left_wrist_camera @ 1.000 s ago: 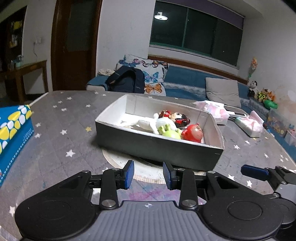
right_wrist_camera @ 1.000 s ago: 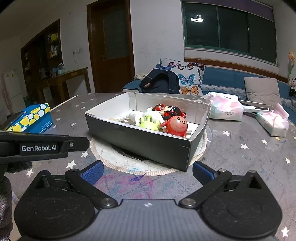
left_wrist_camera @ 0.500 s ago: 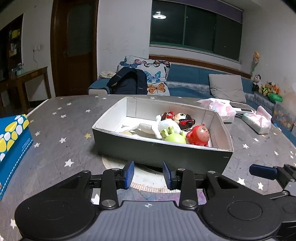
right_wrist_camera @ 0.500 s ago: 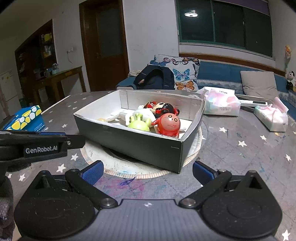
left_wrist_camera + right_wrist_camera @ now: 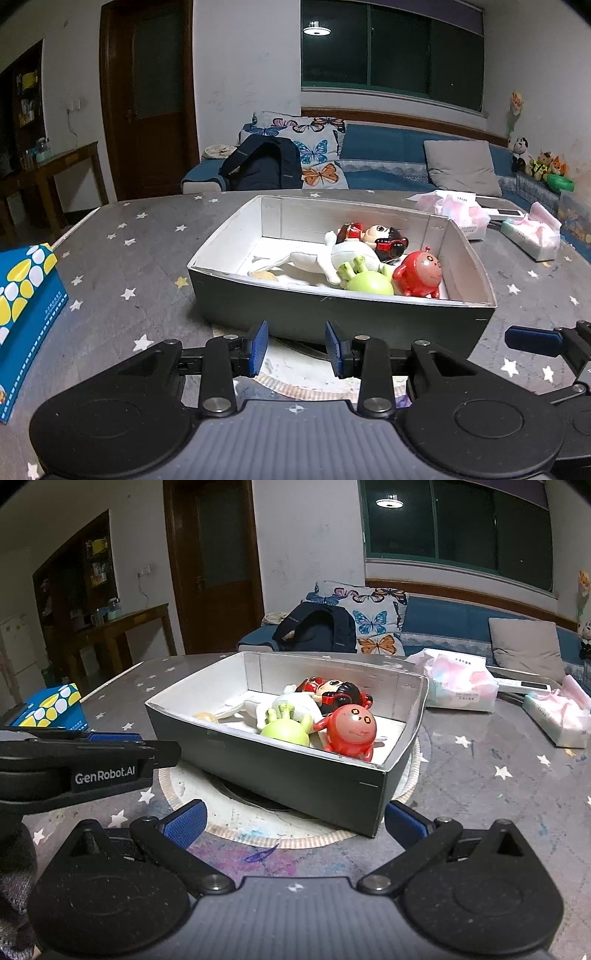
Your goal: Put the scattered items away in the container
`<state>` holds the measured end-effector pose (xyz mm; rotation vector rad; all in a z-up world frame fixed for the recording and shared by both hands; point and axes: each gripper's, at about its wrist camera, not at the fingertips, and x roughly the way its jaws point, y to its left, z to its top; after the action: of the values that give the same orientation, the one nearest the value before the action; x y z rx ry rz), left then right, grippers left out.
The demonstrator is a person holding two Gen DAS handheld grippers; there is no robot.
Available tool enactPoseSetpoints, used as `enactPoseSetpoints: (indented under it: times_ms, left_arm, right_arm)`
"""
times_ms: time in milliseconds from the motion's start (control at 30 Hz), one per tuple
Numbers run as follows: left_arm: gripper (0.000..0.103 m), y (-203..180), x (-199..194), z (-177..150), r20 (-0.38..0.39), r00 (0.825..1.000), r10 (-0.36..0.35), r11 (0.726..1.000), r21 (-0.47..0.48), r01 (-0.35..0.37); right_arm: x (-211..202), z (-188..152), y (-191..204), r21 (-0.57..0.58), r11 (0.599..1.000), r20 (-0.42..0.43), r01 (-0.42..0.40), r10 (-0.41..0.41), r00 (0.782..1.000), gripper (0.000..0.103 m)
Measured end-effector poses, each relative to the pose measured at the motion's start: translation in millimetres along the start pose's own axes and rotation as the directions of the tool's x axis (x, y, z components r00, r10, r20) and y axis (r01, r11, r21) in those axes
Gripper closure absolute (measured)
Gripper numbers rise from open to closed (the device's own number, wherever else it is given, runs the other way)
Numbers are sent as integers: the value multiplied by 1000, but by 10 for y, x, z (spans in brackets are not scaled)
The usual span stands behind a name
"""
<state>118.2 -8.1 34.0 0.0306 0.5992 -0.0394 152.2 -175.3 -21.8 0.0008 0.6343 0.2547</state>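
Behind everything runs a blue sofa (image 5: 388,162) under a dark window, with a brown door to the left. Nearer, a grey star-printed table (image 5: 140,266) fills both views. At its middle a box (image 5: 332,314), dark outside and white inside, sits on a round mat (image 5: 236,819). A blue carton (image 5: 26,295) stands at the table's left edge, and two tissue packs (image 5: 461,686) lie well apart from the box on the far right.

Inside the box, toward its right end, four toys lie crowded together: a white plush (image 5: 332,260), a doll (image 5: 376,236), a green toy (image 5: 369,282) and a red toy (image 5: 419,275). The box's left half shows bare floor apart from a small pale piece I cannot identify.

Both claws hang just short of the box's near wall. The left gripper (image 5: 295,349) has its jaws parted by a narrow gap with nothing between them. The right gripper (image 5: 295,819) is spread wide and also holds nothing.

By my reading the gathering step looks finished, or nearly: no loose toy shows on the table in either view. The next move would call for a look across the surface beyond these frames, then either a fresh reach or drawing both claws away.

Open table lies to the left, between box and carton, and to the right before the tissue packs. The two claws sit close side by side, so either one swinging inward risks a knock.
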Motion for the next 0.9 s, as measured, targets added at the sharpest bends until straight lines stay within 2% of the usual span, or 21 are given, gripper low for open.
enactPoseSetpoints:
  times_ms: [900]
  left_arm:
    - [67, -1, 241, 13, -26, 1000, 9, 1000, 16, -8]
  right_arm:
    - [271, 10, -77, 28, 1000, -52, 3, -1, 999, 0]
